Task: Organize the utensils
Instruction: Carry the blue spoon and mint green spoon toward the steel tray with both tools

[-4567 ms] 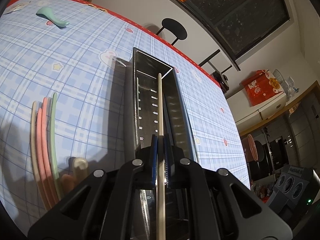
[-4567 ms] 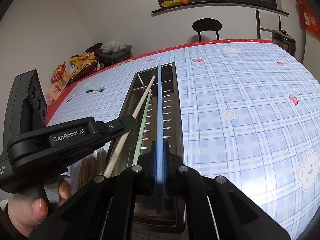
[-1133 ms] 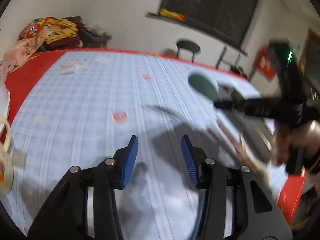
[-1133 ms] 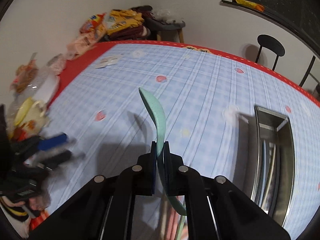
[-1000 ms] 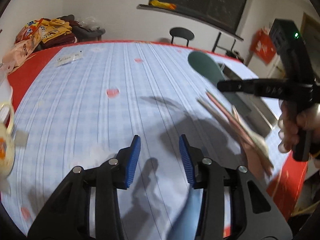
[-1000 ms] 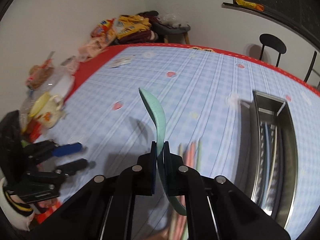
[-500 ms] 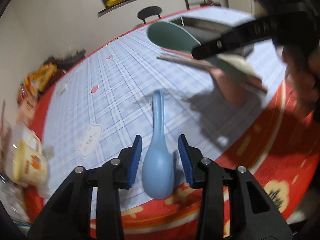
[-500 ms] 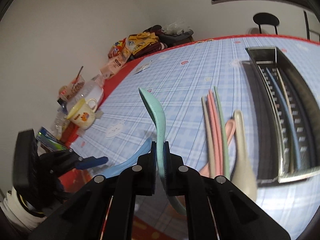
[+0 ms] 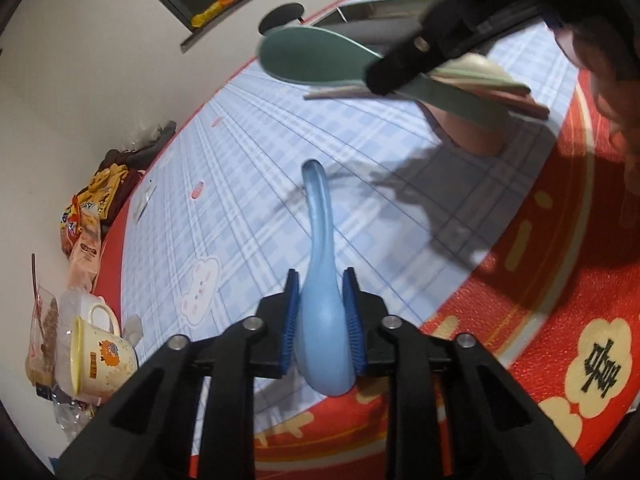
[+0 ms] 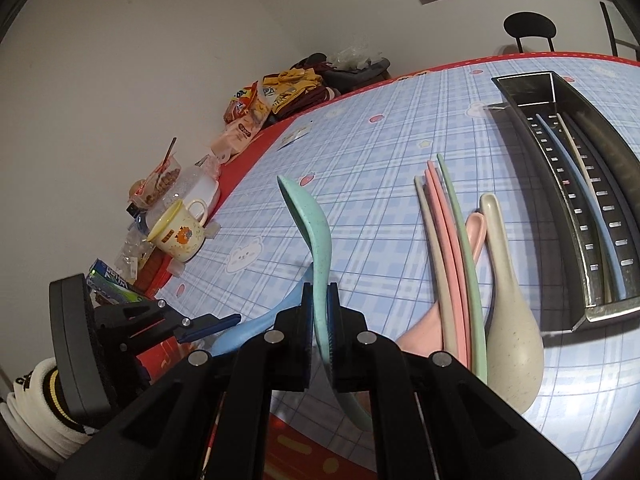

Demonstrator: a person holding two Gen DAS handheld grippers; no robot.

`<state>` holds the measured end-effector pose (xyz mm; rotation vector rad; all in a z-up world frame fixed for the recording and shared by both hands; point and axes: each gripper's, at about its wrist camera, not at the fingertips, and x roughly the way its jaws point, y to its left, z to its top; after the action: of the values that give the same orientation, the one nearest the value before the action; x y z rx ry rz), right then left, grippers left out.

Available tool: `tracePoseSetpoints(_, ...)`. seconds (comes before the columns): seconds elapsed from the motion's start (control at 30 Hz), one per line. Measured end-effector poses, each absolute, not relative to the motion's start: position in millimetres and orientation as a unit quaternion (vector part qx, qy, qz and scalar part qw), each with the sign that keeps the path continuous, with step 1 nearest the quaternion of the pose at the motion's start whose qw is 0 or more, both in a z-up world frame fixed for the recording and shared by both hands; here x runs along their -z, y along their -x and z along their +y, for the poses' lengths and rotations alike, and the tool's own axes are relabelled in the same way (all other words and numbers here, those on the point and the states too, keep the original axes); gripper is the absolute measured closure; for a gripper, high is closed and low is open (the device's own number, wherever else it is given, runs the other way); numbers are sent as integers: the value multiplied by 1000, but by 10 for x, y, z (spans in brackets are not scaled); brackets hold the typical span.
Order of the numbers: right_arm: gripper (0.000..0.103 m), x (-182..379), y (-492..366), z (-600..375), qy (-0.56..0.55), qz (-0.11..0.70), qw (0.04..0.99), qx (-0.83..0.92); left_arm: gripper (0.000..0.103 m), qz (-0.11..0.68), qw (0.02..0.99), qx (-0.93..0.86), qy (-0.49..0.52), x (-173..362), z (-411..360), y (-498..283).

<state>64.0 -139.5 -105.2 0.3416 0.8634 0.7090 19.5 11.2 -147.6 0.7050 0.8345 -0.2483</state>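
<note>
A blue spoon (image 9: 320, 280) lies on the checked tablecloth near the red border, handle pointing away. My left gripper (image 9: 322, 320) has its jaws closing on the spoon's bowl, and both blue pads touch its sides. My right gripper (image 10: 320, 308) is shut on a green spoon (image 10: 308, 220), held above the table with its handle up. In the left wrist view the green spoon (image 9: 312, 54) hangs at the top with the right gripper (image 9: 384, 74). The right wrist view shows the left gripper (image 10: 208, 324) on the blue spoon (image 10: 256, 324) at lower left.
Pink, beige and green chopsticks (image 10: 452, 248), a beige spoon (image 10: 512, 320) and a pink spoon (image 10: 476, 228) lie beside the metal tray (image 10: 524, 77), which holds a blue chopstick (image 10: 576, 196). A yellow mug (image 10: 180, 236) and snack bags (image 10: 256, 112) crowd the table's left edge.
Both hands swung to the table's near edge. The left gripper came down over the blue spoon and its jaws narrowed onto the bowl. The right gripper kept the green spoon.
</note>
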Motion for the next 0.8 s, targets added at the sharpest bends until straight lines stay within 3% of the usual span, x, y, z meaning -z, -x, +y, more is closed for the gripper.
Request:
tracePoseSetpoints(0.2,96,1071,-654,-1432,-169,408,834,-331,84,432,877,140,-160,1313,619,-457)
tracePoseSetpoints(0.4,96,1091,-686,-1464,-177,409,834,-324,84,451,879,144,-53,1312,943,-600)
tracePoseSetpoints(0.57,96,1118,-692,-1454,-179,412,832,-325,89,466,873,144,7,1423,1161,-683)
tracePoseSetpoints(0.8,96,1137,-712,-1439,-185,414,830,-326,89,464,872,158,-4,1423,1089,-681)
